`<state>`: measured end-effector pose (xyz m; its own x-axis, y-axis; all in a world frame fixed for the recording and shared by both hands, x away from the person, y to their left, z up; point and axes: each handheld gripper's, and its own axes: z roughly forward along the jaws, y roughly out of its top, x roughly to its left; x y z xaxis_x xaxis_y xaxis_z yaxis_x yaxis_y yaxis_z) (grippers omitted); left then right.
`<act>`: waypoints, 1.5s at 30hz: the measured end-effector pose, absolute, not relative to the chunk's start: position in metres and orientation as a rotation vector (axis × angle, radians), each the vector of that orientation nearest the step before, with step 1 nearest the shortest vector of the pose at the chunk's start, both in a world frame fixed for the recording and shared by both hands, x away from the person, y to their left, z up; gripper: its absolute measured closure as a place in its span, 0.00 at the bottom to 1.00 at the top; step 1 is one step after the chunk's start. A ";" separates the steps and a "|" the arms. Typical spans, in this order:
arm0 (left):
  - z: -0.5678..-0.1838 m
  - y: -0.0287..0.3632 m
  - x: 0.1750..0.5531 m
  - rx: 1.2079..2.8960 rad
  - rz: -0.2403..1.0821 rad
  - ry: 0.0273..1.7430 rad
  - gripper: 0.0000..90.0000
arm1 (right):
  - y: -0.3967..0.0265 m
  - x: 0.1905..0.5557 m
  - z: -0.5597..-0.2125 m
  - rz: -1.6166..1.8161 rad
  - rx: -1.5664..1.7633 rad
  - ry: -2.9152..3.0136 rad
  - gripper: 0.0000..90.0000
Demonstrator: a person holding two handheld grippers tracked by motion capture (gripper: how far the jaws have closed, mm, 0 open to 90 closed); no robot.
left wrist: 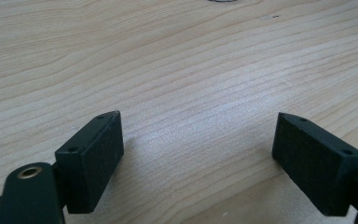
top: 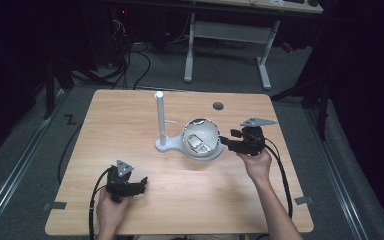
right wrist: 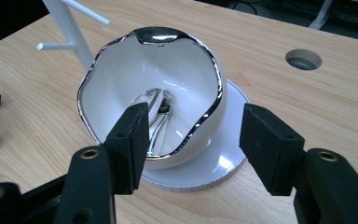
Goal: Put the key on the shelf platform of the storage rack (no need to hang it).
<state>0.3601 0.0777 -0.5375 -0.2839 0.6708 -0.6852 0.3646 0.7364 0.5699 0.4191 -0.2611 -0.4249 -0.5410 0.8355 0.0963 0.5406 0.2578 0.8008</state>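
**Bowl tipped on its side, right gripper closing in at the rim**

Bowl (top: 201, 137) sits near the middle of the table (top: 130, 115), white with a wavy silver rim, lying tilted on a round white base (right wrist: 223, 161) with its mouth turned toward the right gripper (top: 226, 141). Something shiny and metallic (right wrist: 156, 116) rests inside the bowl; what it is, I can't tell. Just behind and left of the bowl, a white stand (top: 160, 120) rises upright, thin pegs jutting from its post. A round hole (top: 218, 106) shows in the table toward the far edge.

Over on the right, the right gripper has its jaws apart, one jaw over the bowl's mouth and the other outside its wall, with the rim between them and nothing clamped.

Near the front edge, left of centre, the left gripper (top: 139, 184) hangs low over bare wood, jaws spread wide and holding nothing, well apart from the bowl.
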 end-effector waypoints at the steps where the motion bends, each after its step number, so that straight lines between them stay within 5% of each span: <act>1: -0.538 0.078 0.360 0.797 0.371 1.902 0.19 | -0.263 0.418 -0.424 1.180 1.262 2.178 0.48; 45: -0.538 0.078 0.360 0.797 0.372 1.902 0.19 | -0.328 0.357 -0.434 1.244 1.394 1.995 0.48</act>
